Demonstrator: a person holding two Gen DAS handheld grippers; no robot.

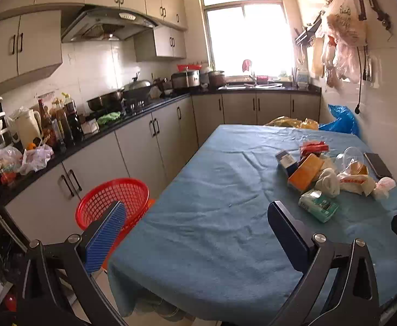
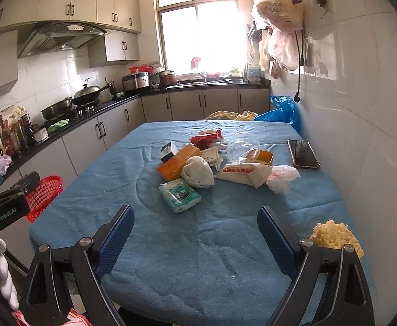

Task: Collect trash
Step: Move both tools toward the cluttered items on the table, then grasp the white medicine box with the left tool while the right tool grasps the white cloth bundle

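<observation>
A heap of trash lies on the blue-covered table (image 2: 198, 244): a green tissue pack (image 2: 180, 195), a crumpled white wad (image 2: 198, 171), an orange box (image 2: 177, 160), a red wrapper (image 2: 206, 137), a clear plastic cup (image 2: 243, 146), a printed white wrapper (image 2: 243, 173) and a small white bag (image 2: 281, 177). The tissue pack (image 1: 318, 204) and the orange box (image 1: 305, 171) also show in the left wrist view. My right gripper (image 2: 195, 240) is open over the near table, short of the heap, with nothing between its pads. My left gripper (image 1: 195, 233) is open over the table's left edge, also empty.
A red mesh basket (image 1: 114, 199) sits beside the table's left edge. A black phone (image 2: 303, 153) lies by the right wall. A yellow crumbly lump (image 2: 334, 235) rests at the near right corner. Blue and yellow bags (image 2: 280, 112) lie beyond the far end. Kitchen counter (image 2: 84, 119) runs along the left.
</observation>
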